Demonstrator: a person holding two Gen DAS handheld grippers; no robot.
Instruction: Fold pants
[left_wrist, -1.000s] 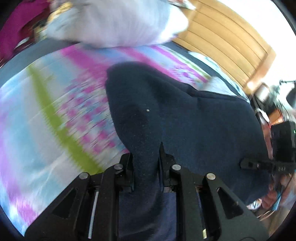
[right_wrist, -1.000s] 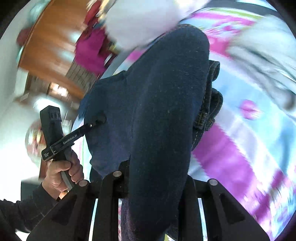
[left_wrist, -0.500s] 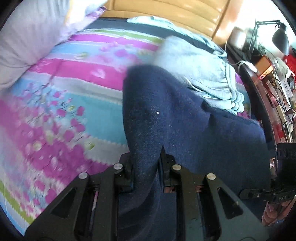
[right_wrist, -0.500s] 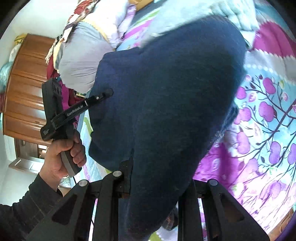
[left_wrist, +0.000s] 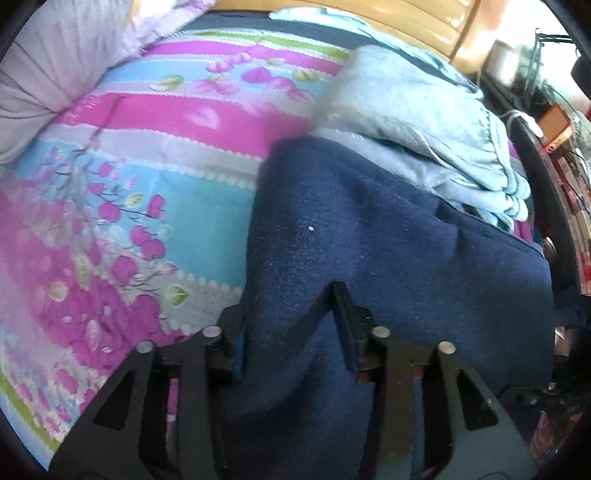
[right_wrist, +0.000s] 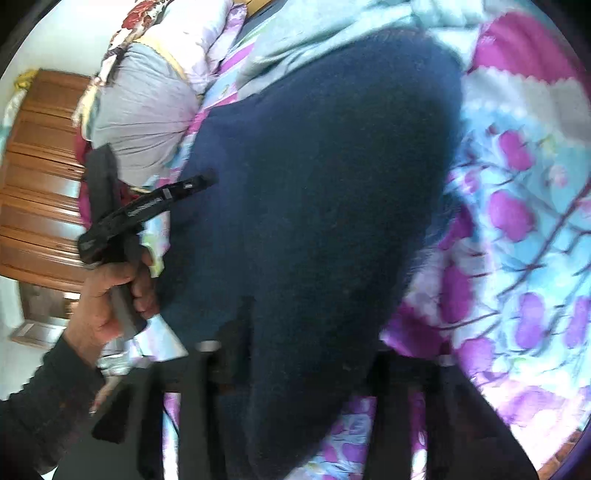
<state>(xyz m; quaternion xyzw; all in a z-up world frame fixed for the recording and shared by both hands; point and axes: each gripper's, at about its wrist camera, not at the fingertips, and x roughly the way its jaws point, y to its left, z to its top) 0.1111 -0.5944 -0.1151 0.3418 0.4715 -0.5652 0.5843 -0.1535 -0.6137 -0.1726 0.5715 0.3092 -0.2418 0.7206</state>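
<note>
Two grippers on the navy pants

My left gripper (left_wrist: 291, 314) and right gripper (right_wrist: 295, 350) each pinch a fold of the dark navy fleece pants (left_wrist: 388, 236), which drape over the pink-and-blue floral bed (left_wrist: 155, 173), their far right edge against a pale blue quilted blanket (left_wrist: 417, 110).

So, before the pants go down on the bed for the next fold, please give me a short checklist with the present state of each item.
1. Left hand-held gripper is shut on the navy pants: ok.
2. Right hand-held gripper is shut on the pants: ok, though its fingers are mostly covered by cloth.
3. Fabric between the two grips hangs without twist: cannot tell.
4. Landing area on the floral bedsheet is free: not ok, the light blue blanket lies right beside the pants.
5. Pillow is away from the pants: ok.
</note>
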